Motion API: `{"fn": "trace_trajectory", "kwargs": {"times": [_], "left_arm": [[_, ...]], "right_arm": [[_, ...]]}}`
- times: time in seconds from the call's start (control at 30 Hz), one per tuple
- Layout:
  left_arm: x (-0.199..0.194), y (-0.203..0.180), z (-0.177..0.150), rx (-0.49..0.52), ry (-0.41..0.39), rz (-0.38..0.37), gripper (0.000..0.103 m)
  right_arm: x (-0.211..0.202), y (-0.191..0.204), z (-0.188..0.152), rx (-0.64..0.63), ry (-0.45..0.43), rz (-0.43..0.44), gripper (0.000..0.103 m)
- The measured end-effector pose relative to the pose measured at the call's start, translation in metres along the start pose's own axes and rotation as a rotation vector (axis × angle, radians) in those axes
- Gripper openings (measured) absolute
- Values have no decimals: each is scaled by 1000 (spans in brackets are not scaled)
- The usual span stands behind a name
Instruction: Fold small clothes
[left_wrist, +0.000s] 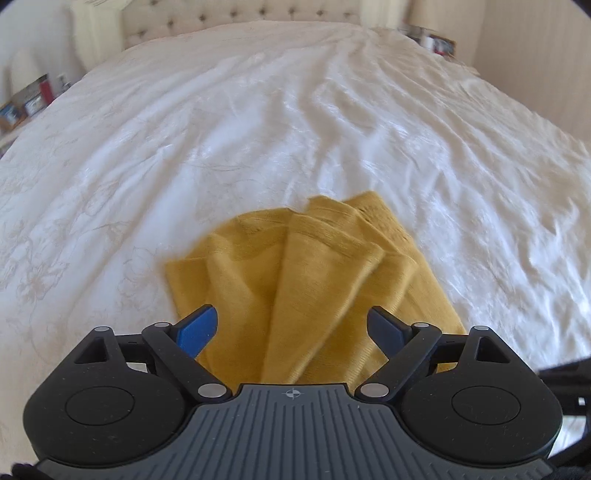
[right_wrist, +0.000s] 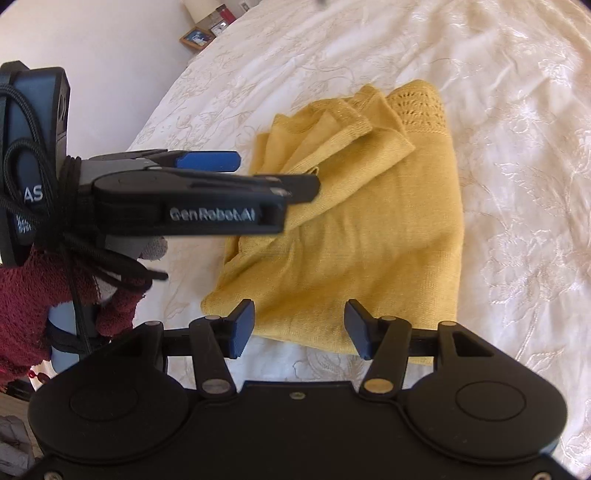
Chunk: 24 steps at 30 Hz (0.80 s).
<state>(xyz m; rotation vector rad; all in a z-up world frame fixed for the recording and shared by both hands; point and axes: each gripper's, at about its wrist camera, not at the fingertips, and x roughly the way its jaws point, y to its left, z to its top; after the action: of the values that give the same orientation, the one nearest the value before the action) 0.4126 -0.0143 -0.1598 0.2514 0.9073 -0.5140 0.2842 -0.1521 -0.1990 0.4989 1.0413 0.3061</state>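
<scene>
Lying on the white bedspread (left_wrist: 258, 129), your yellow garment (left_wrist: 314, 266) is partly folded; your left gripper (left_wrist: 291, 325) gapes wide above it, your right gripper (right_wrist: 299, 325) half-spread, neither gripping.

"GenRobot.AI" runs in pale letters along the black side of the left claw (right_wrist: 275, 177). On the blue body behind it, only "AS" can be read.

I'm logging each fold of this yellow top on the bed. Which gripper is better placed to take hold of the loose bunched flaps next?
Probably the left gripper. Its open fingers hang right over the bunched flaps of the yellow top, while the right gripper, also open, sits at the near flat hem.
</scene>
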Motion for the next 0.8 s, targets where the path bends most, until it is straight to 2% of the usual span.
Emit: {"fn": "trace_trajectory", "kwargs": {"times": [0.13,0.23,0.3,0.4,0.67,0.77,0.8], "left_arm": [[15,51,11,-163,31,70,88],[32,82,17,-195,101,119,88],[43,87,17,-161,140,124,87],[52,80,17,-93,157,121,87],[56,32,15,107,82,112,87],[59,31,16,110,85,90,87],[60,32,17,106,85,74,82]], "right_arm": [[-5,-4,1,19,-14,9,61],[-6,-1,1,26,-20,19,61],[-4,0,2,30,-22,25,61],[4,0,5,30,-18,34,61],[10,-2,5,43,3,31,61],[11,-5,6,49,5,27,61],[12,-6,6,51,6,28,61]]}}
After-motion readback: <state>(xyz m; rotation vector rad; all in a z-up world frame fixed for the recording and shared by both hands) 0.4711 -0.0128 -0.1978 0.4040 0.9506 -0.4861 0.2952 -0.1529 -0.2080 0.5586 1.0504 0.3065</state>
